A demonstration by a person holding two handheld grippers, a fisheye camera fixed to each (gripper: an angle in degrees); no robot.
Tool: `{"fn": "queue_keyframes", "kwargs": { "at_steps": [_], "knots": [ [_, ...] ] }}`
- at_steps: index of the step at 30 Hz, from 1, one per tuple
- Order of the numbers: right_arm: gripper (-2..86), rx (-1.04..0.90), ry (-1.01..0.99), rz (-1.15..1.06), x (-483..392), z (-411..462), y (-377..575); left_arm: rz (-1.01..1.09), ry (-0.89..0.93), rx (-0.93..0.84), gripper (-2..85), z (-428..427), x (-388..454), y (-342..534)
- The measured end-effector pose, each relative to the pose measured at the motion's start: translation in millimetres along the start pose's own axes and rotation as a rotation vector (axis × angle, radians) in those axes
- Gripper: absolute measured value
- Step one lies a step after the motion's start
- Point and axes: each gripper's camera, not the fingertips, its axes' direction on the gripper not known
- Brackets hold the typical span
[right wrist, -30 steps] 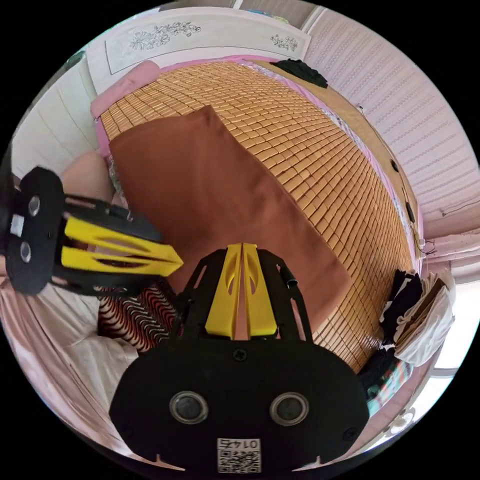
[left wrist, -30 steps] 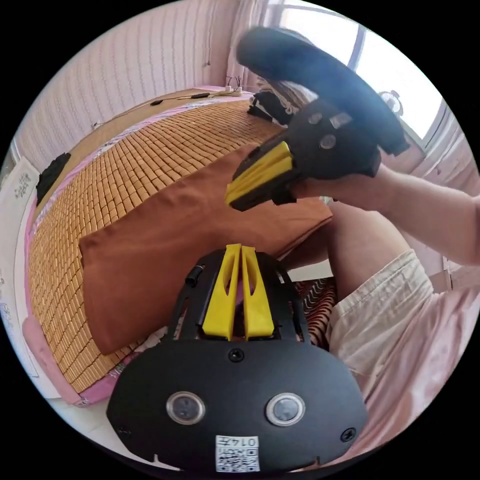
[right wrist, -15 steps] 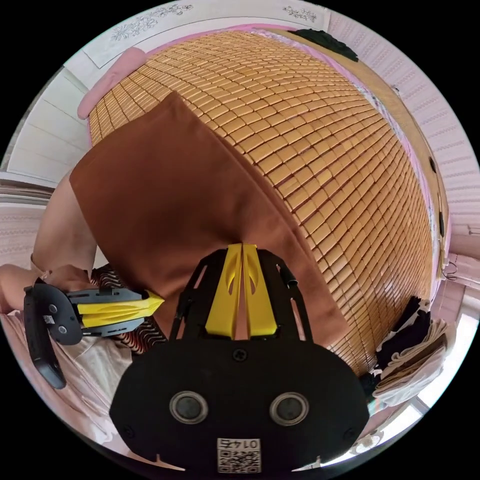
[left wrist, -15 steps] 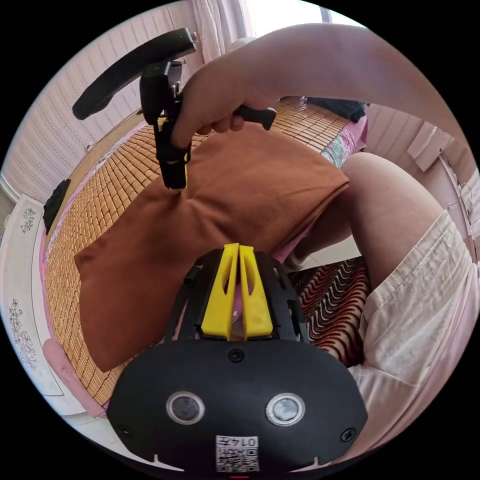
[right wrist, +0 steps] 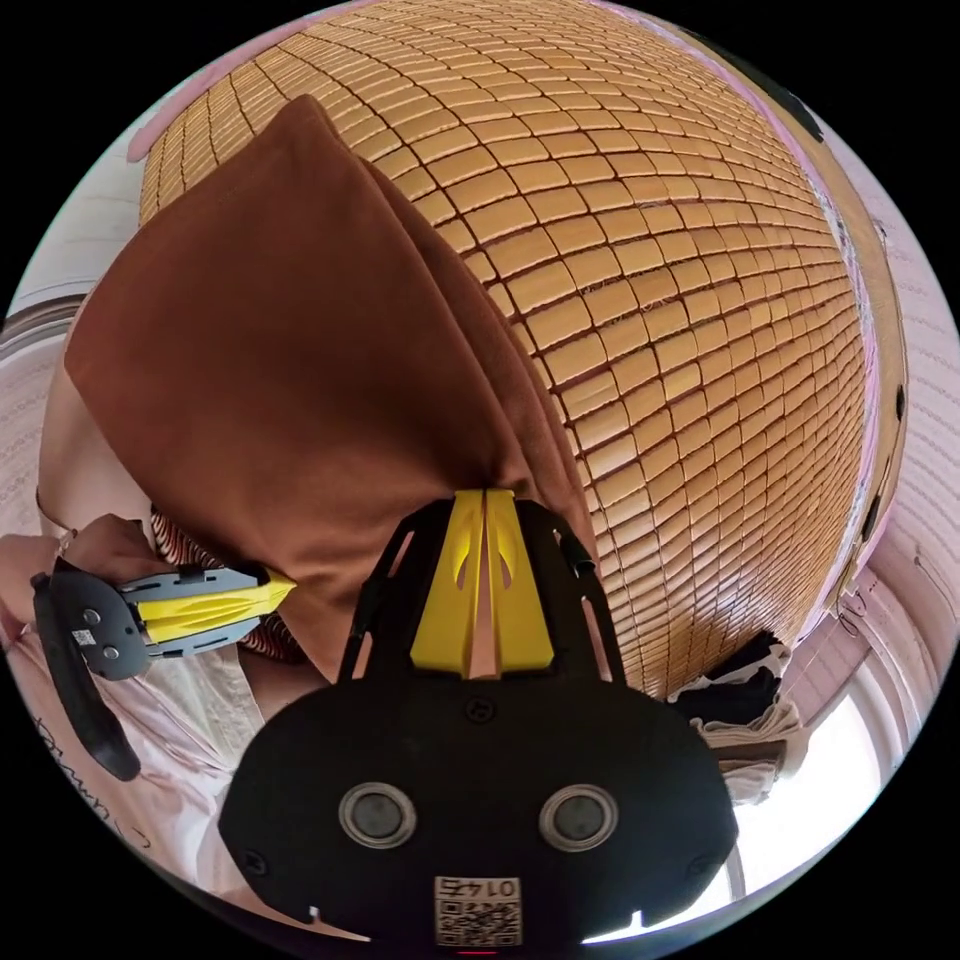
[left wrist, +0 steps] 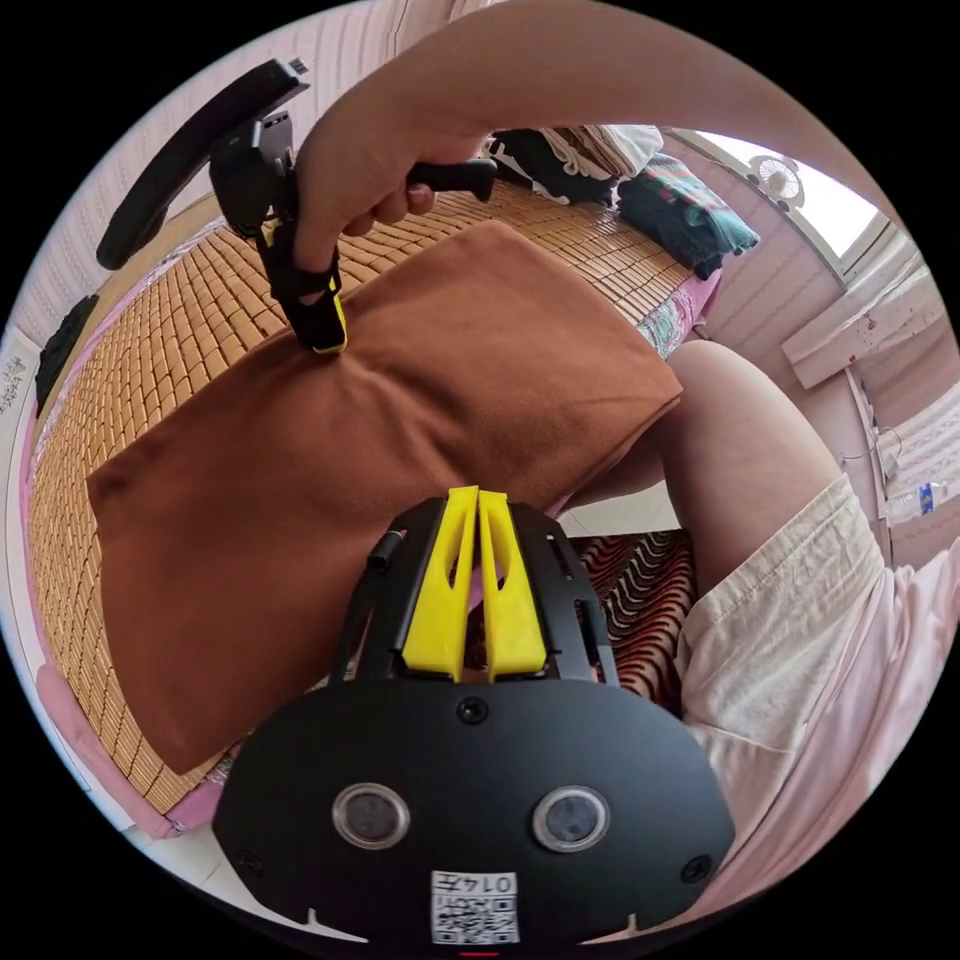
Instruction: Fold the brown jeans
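Left gripper view: the brown jeans point(left wrist: 400, 430) lie folded into a long flat band across the bamboo mat point(left wrist: 180, 330), one end reaching the bed's edge beside the person's knee point(left wrist: 740, 440). The left gripper point(left wrist: 478, 500) hovers over the near edge of the cloth, its yellow jaws pressed together with nothing between them. The right gripper point(left wrist: 330, 335), held in a hand point(left wrist: 370, 170), points down with its tip touching the far edge of the jeans. A pile of clothes point(left wrist: 640, 180) sits at the mat's far end.

Right gripper view: the right gripper point(right wrist: 485, 500) has its jaws closed, the tips at the jeans' point(right wrist: 280, 340) edge where the cloth gathers into creases; whether cloth is pinched between them I cannot tell. The mat point(right wrist: 680, 300) spreads out beyond. The left gripper point(right wrist: 270, 585) sits near the jeans' other edge, jaws together.
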Motion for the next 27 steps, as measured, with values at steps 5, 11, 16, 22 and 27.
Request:
{"fn": "queue_keyframes", "kwargs": {
  "at_steps": [5,11,16,22,27],
  "knots": [
    [-0.4,-0.068,0.056,-0.045,0,1,-4,0.016,-0.012,-0.004,-1.0,3,3,-7],
    [-0.4,-0.103,0.032,-0.043,15,4,8,0.021,-0.019,-0.010,-1.0,7,7,-15],
    [-0.4,-0.065,-0.036,-0.039,36,9,38,0.010,-0.031,-0.022,-1.0,8,11,-21],
    [-0.5,0.265,-0.102,0.064,58,15,130,-0.015,-0.061,0.003,-0.9,2,18,-21],
    [-0.4,0.479,-0.104,0.324,73,37,280,0.015,-0.049,0.014,-0.7,-20,33,-24]
  ]
}}
